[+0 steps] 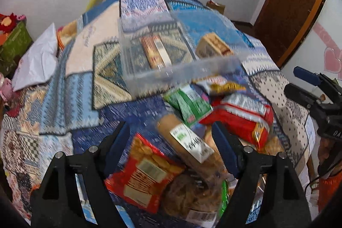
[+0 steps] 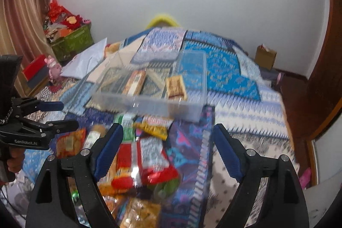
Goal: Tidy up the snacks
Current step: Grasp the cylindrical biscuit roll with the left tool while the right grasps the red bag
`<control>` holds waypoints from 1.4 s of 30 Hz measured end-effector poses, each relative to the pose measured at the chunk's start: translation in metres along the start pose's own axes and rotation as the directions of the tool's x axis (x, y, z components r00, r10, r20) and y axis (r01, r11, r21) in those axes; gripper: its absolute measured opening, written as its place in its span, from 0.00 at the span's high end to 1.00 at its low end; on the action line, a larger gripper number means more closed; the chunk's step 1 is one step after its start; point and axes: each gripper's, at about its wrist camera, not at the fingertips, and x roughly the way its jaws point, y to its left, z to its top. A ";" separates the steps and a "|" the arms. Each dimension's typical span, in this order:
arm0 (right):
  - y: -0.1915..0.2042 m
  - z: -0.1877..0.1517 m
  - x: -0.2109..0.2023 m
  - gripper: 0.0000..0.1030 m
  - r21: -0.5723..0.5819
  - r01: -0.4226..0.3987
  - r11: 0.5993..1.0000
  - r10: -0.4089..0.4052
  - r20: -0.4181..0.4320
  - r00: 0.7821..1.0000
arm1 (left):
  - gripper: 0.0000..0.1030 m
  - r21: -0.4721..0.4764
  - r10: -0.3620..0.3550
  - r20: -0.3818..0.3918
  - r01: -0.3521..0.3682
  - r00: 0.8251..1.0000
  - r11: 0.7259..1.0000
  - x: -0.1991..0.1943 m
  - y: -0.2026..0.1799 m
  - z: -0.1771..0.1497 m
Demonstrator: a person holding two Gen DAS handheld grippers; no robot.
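A clear plastic bin (image 1: pixel 181 69) (image 2: pixel 149 103) sits on a patterned bedspread and holds two biscuit packs (image 1: pixel 157 52) (image 2: pixel 176 87). In front of it lies a pile of snacks: a red cracker bag (image 1: pixel 143 172), a brown biscuit roll (image 1: pixel 190 146), a green box (image 1: pixel 188 104) and a red-and-white pack (image 1: pixel 241 114) (image 2: pixel 147 161). My left gripper (image 1: pixel 171 149) is open and empty above the cracker bag and roll. My right gripper (image 2: pixel 168 153) is open and empty over the red-and-white pack. All frames are motion-blurred.
The bedspread (image 2: pixel 235 69) covers the whole surface. A white pillow (image 1: pixel 36 59) lies at its far left. A green box of red items (image 2: pixel 70 40) stands by the wall and curtain. A cardboard box (image 2: pixel 266 57) is at the far right. A wooden door (image 1: pixel 292 3) is on the right.
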 end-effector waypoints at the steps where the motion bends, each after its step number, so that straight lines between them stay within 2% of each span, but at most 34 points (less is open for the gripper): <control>1: 0.002 -0.005 0.001 0.19 -0.002 -0.003 1.000 0.003 -0.008 1.000 | 0.23 -0.002 -0.010 -0.013 0.010 1.000 1.000 0.004 -0.001 -0.004; 9: 0.017 -0.025 0.028 0.19 -0.039 -0.044 0.998 0.041 -0.096 0.995 | 0.23 -0.001 -0.027 -0.079 0.027 0.996 1.000 0.032 -0.014 -0.022; 16: 0.029 -0.026 0.052 0.19 -0.070 -0.078 0.994 0.066 -0.160 0.985 | 0.24 0.001 -0.027 -0.072 0.027 0.997 1.000 0.043 -0.013 -0.025; 17: 0.030 -0.028 0.054 0.19 -0.075 -0.083 0.994 0.070 -0.170 0.983 | 0.27 0.000 -0.028 -0.072 0.028 0.997 1.000 0.043 -0.011 -0.026; 18: 0.030 -0.029 0.055 0.19 -0.078 -0.086 0.993 0.071 -0.176 0.982 | 0.34 0.000 -0.023 -0.075 0.023 0.997 1.000 0.044 -0.010 -0.027; 19: 0.031 -0.031 0.055 0.19 -0.089 -0.078 0.993 0.062 -0.171 0.983 | 0.36 0.000 -0.008 -0.081 0.008 0.997 1.000 0.046 -0.008 -0.028; 22: 0.034 -0.034 0.051 0.19 -0.110 -0.077 0.991 0.058 -0.166 0.984 | 0.41 -0.035 -0.046 -0.081 0.044 0.996 0.998 0.046 0.001 -0.029; 24: 0.034 -0.033 0.050 0.19 -0.098 -0.105 0.990 0.087 -0.170 0.982 | 0.49 -0.045 -0.063 -0.081 0.059 0.995 0.997 0.045 0.003 -0.029; 28: 0.036 -0.031 0.049 0.19 -0.083 -0.149 0.985 0.132 -0.184 0.974 | 0.49 -0.033 -0.045 -0.077 0.042 0.996 0.999 0.046 0.000 -0.029; 36: 0.044 -0.031 0.069 0.27 -0.128 -0.085 0.988 0.057 -0.209 0.976 | 0.48 -0.035 -0.029 -0.088 0.026 0.996 0.999 0.055 -0.002 -0.024; 42: 0.044 -0.030 0.074 0.33 -0.141 -0.073 0.987 0.044 -0.202 0.978 | 0.48 -0.040 -0.026 -0.081 0.023 0.996 0.999 0.061 -0.002 -0.022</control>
